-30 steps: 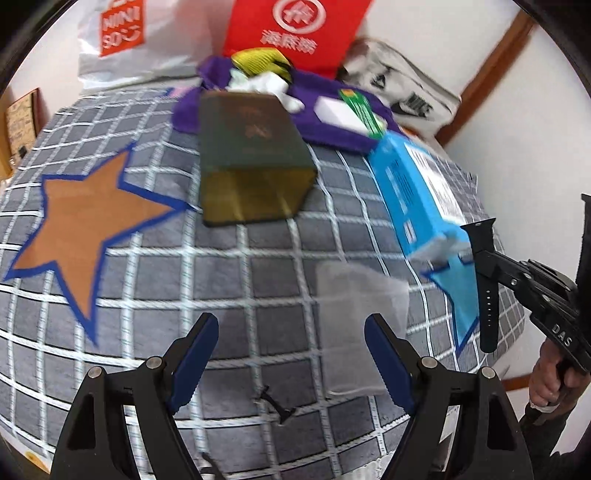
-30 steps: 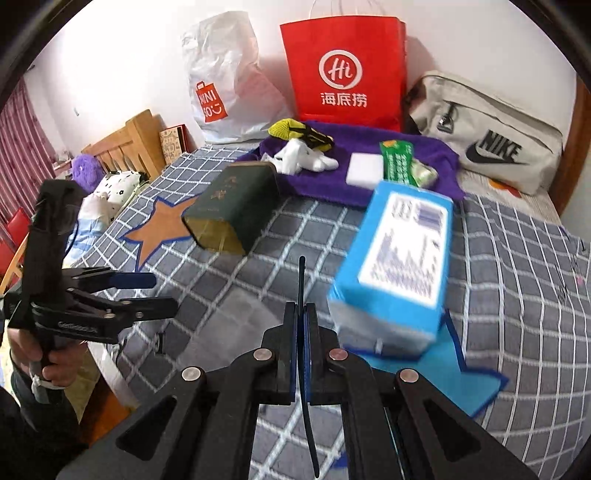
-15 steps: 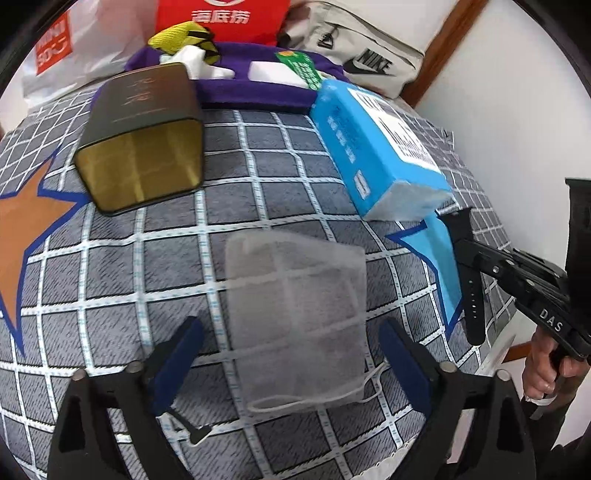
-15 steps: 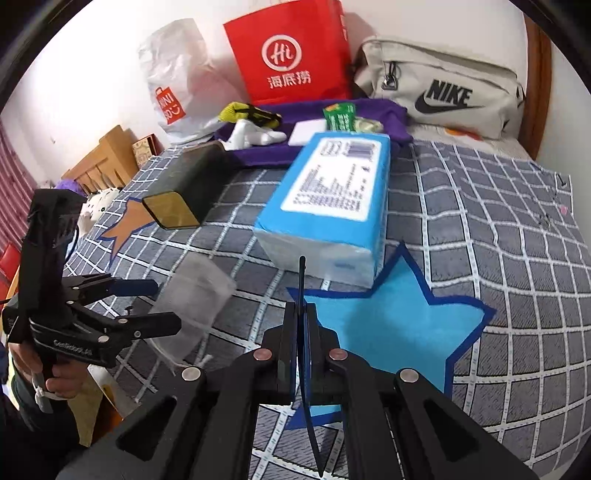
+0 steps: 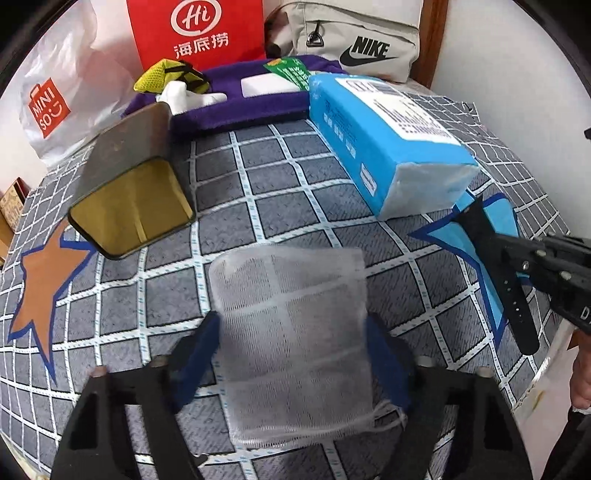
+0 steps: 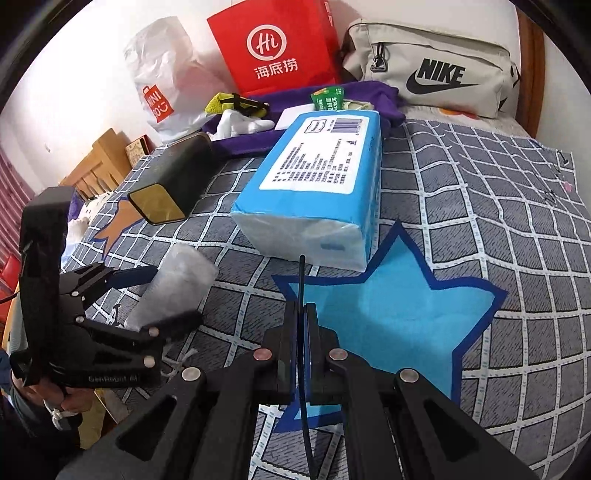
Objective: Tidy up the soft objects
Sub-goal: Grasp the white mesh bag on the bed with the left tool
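A translucent white mesh pouch (image 5: 295,332) lies on the grey checked bedspread (image 5: 280,192). My left gripper (image 5: 293,336) is open, with one blue-padded finger on each side of the pouch; it also shows in the right wrist view (image 6: 155,291), around the pouch (image 6: 177,280). My right gripper (image 6: 302,314) is shut on a black watch strap (image 6: 301,280), held above a blue star patch (image 6: 388,317). In the left wrist view the strap (image 5: 498,273) hangs from the right gripper at the right edge.
A blue tissue pack (image 5: 384,140) and a dark green tin with a gold end (image 5: 129,184) lie on the bed. Behind are a purple cloth (image 5: 236,99) with small items, a red paper bag (image 5: 199,33), a white plastic bag (image 5: 55,96) and a beige Nike bag (image 5: 354,37).
My left gripper has moved forward and lower, so its fingers now flank the mesh pouch. My right gripper has swung right over the blue star, still holding the strap.
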